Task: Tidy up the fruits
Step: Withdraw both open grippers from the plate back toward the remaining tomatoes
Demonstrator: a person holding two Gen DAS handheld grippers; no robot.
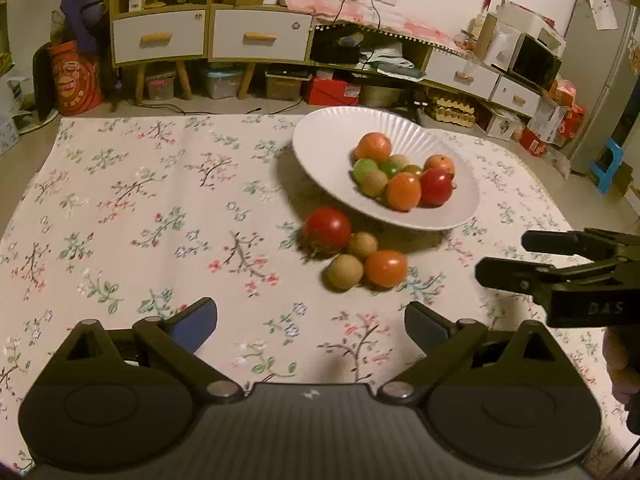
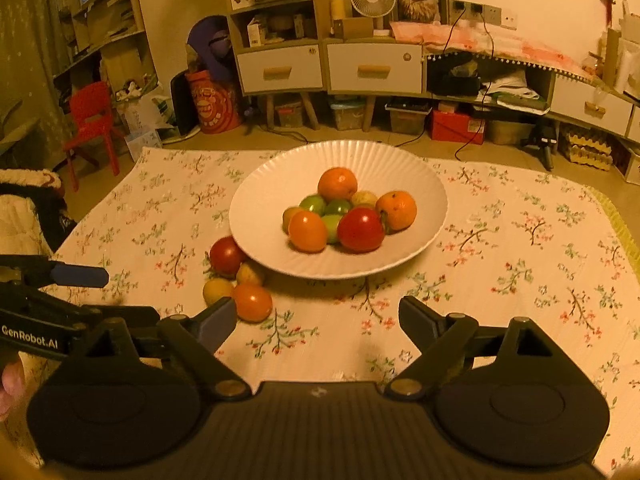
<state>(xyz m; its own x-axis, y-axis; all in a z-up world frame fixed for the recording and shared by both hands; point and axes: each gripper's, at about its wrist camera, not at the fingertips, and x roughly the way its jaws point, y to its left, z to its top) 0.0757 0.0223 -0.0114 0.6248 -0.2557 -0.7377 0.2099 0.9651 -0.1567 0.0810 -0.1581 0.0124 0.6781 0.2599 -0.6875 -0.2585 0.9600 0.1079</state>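
Note:
A white ribbed bowl holds several red, orange and green fruits. On the floral cloth in front of it lie a red tomato, an orange fruit and two small tan fruits. My left gripper is open and empty, short of the loose fruits. My right gripper is open and empty, facing the bowl; it also shows at the right of the left wrist view. The left gripper shows at the left of the right wrist view.
The floral cloth covers the low table. Behind it stand cabinets with white drawers, storage boxes, a red tin and a red chair. A fridge stands at the far right.

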